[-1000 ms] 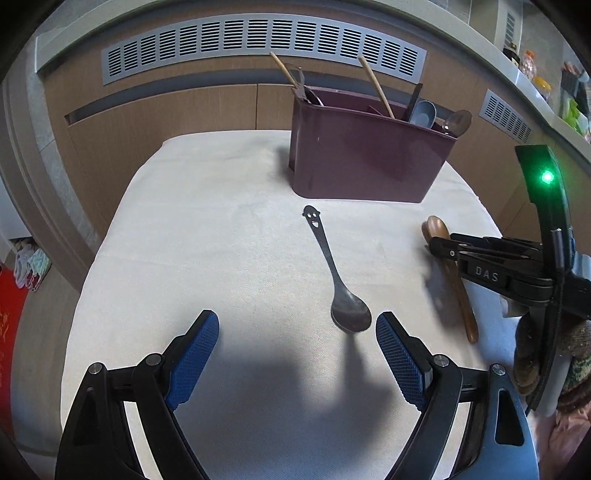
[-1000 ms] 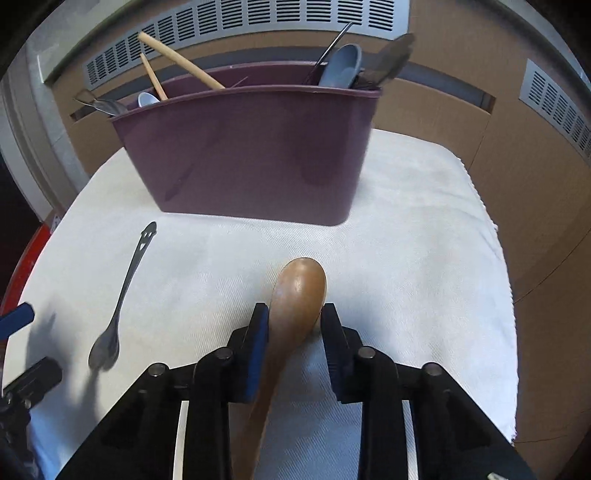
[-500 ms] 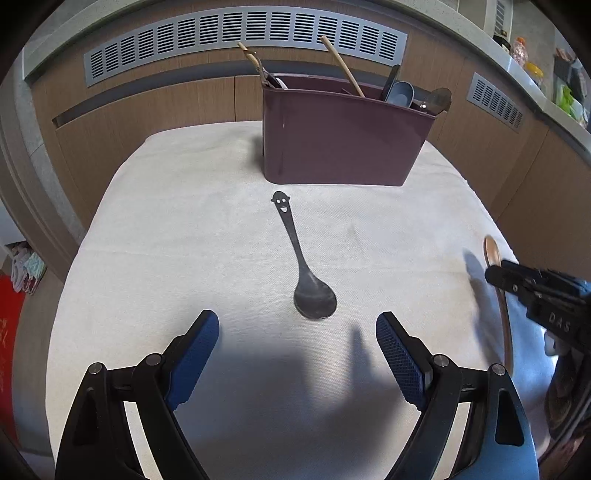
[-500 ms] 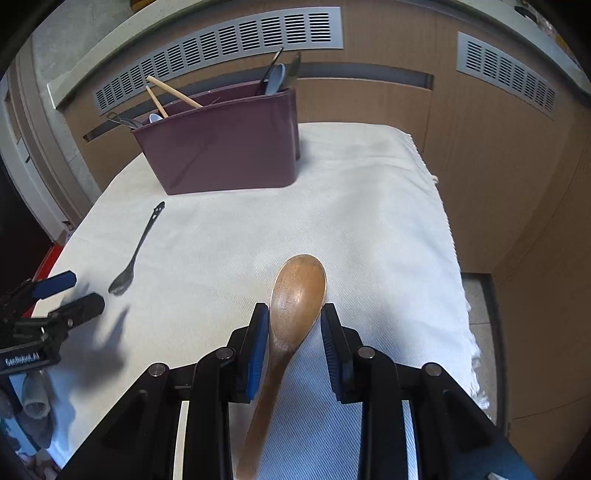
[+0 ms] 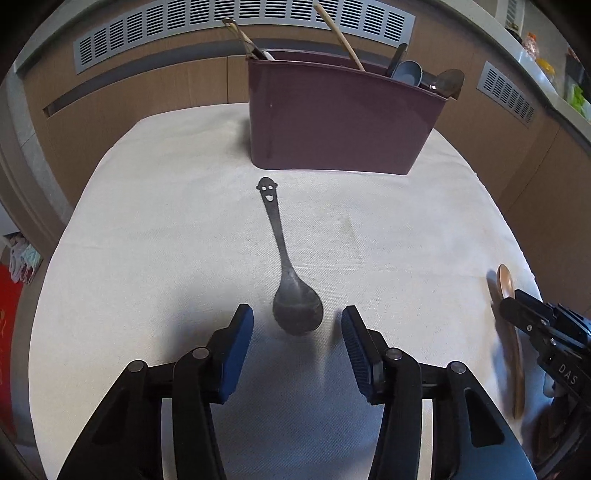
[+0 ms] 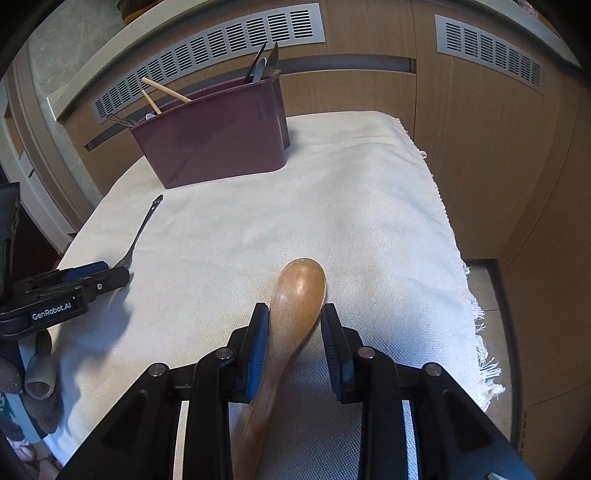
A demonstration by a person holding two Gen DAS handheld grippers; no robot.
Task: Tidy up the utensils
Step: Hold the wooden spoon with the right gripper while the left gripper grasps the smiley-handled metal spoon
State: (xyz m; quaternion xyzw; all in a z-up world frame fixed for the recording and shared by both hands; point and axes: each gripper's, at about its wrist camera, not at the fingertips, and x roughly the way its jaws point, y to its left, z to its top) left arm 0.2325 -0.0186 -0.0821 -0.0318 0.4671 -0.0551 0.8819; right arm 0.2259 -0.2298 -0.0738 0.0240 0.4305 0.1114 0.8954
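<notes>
A dark metal spoon (image 5: 286, 269) with a smiley-face handle end lies on the white cloth (image 5: 166, 240), bowl toward me. My left gripper (image 5: 297, 325) is open, its blue pads on either side of the bowl, not touching it. A wooden spoon (image 6: 291, 317) sits between the pads of my right gripper (image 6: 293, 332), which is shut on it near the bowl and holds it over the cloth's right part. The wooden spoon also shows in the left wrist view (image 5: 511, 332). A maroon utensil holder (image 5: 343, 122) stands at the back with several utensils in it.
Wooden cabinet fronts with vent grilles (image 5: 236, 22) run behind the table. The cloth's fringed right edge (image 6: 476, 317) hangs over the table side. The metal spoon's handle (image 6: 142, 229) points toward the holder (image 6: 218, 136).
My left gripper has moved forward and its jaws have narrowed around the metal spoon's bowl. My right gripper has drawn back and right from the holder with the wooden spoon.
</notes>
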